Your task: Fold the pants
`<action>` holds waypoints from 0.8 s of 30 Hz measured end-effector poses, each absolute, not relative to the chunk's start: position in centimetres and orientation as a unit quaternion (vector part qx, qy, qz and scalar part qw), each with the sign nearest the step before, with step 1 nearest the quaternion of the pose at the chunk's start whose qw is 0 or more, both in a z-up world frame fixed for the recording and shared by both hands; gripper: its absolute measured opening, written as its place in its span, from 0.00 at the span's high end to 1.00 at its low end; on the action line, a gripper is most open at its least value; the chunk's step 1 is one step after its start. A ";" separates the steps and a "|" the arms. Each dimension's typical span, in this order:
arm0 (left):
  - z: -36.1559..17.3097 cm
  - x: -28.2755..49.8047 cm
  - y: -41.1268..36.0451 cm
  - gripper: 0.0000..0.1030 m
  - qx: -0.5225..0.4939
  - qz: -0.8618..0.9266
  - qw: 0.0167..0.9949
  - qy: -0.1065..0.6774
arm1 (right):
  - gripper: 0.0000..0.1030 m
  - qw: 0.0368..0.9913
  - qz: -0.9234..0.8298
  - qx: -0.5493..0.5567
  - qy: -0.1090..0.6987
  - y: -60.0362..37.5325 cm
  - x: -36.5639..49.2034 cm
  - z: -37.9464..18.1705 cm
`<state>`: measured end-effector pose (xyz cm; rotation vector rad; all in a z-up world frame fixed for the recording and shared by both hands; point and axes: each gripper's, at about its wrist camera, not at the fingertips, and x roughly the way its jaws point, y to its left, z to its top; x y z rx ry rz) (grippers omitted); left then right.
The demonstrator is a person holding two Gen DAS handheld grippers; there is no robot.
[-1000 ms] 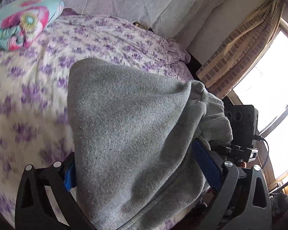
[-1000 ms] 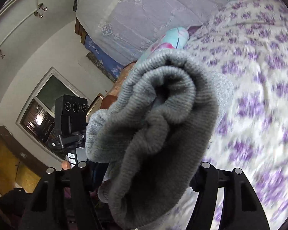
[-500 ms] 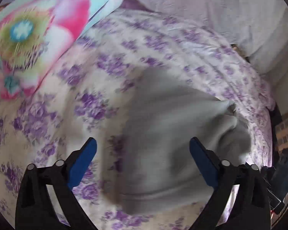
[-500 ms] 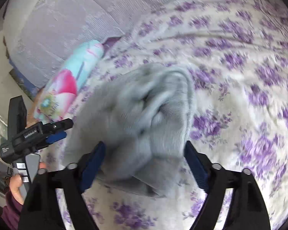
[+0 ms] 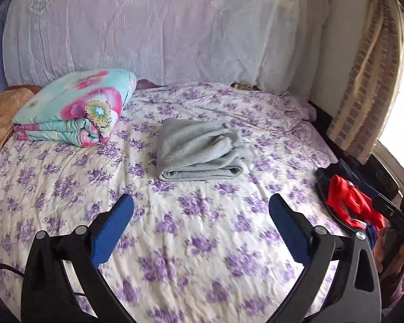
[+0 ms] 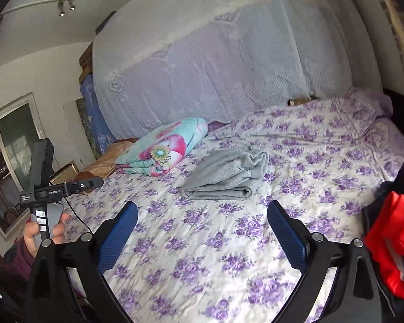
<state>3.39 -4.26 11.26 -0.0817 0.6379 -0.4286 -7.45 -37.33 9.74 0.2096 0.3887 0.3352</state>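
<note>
The grey pants (image 5: 199, 152) lie folded in a compact stack on the floral bed sheet (image 5: 175, 242), near the bed's middle; they also show in the right wrist view (image 6: 226, 173). My left gripper (image 5: 200, 210) is open and empty, held back from the pants over the near part of the bed. My right gripper (image 6: 202, 215) is open and empty, also well short of the pants. The left gripper's body (image 6: 59, 188) shows at the left of the right wrist view, held in a hand.
A folded turquoise and pink floral blanket (image 5: 75, 107) lies at the bed's far left. A red and dark blue garment pile (image 5: 350, 202) sits at the bed's right edge, also in the right wrist view (image 6: 393, 245). A white cloth-covered headboard (image 5: 161, 35) stands behind. A curtain (image 5: 369, 80) hangs at the right.
Both grippers held the grey pants a second ago, then set them down on the bed and opened. Both have since pulled back, and the pants lie folded alone.
</note>
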 end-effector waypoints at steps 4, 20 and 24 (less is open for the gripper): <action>14.0 -5.1 -2.7 0.05 -0.050 -0.229 0.930 0.284 | 0.03 0.973 0.174 0.047 0.144 -35.7 -16.5 13.2; -1.8 -6.2 -2.8 0.05 -0.027 -0.065 0.933 0.352 | 0.03 0.970 0.001 0.074 0.231 -33.3 -15.9 -3.6; -1.2 -7.0 -2.9 0.05 -0.019 -0.073 0.942 0.327 | 0.03 0.980 -0.021 0.040 0.192 -32.3 -16.7 -2.9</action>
